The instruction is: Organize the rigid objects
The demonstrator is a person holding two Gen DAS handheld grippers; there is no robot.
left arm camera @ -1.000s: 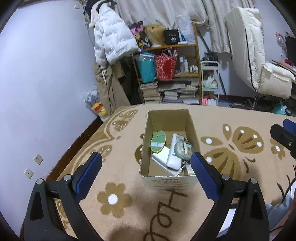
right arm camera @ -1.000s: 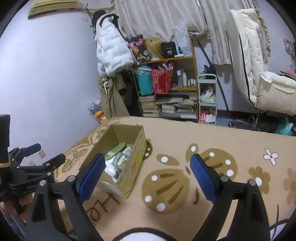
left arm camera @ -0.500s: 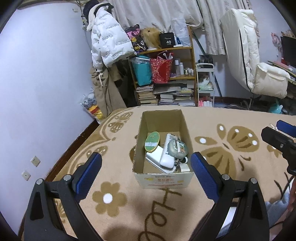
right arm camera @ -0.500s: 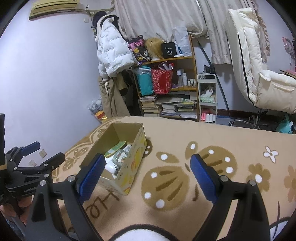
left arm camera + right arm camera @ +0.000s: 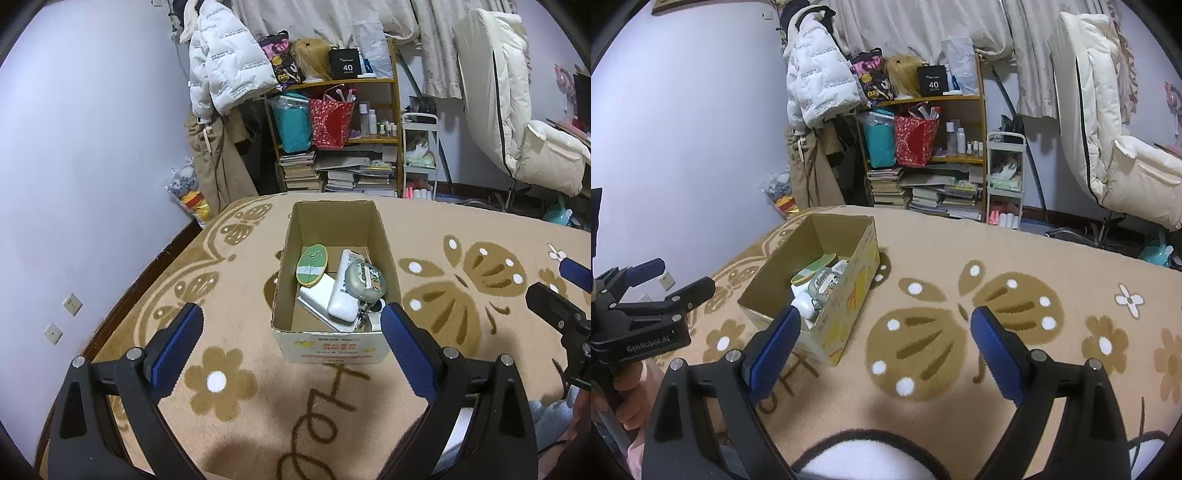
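Observation:
An open cardboard box [image 5: 284, 280] stands on a tan patterned blanket [image 5: 221, 325]; it also shows in the right wrist view [image 5: 849, 254]. Inside lie a green oval case [image 5: 312, 264], a white remote [image 5: 343, 291], a grey-green pouch [image 5: 365, 278] and a flat white device [image 5: 314, 299]. My left gripper [image 5: 291, 347] is open and empty, held above the blanket just in front of the box. My right gripper [image 5: 886, 349] is open and empty, to the right of the box over a butterfly pattern [image 5: 960, 317].
A wooden shelf [image 5: 340, 136] with books, a red bag and a teal bin stands past the blanket's far edge. A white jacket [image 5: 225, 81] hangs at back left. A cream chair [image 5: 517, 122] is at right. The wall [image 5: 74, 184] runs along the left.
Both grippers have pulled back and risen slightly from the box; the box looks a little farther and lower in the left wrist view. Both stay open and empty.

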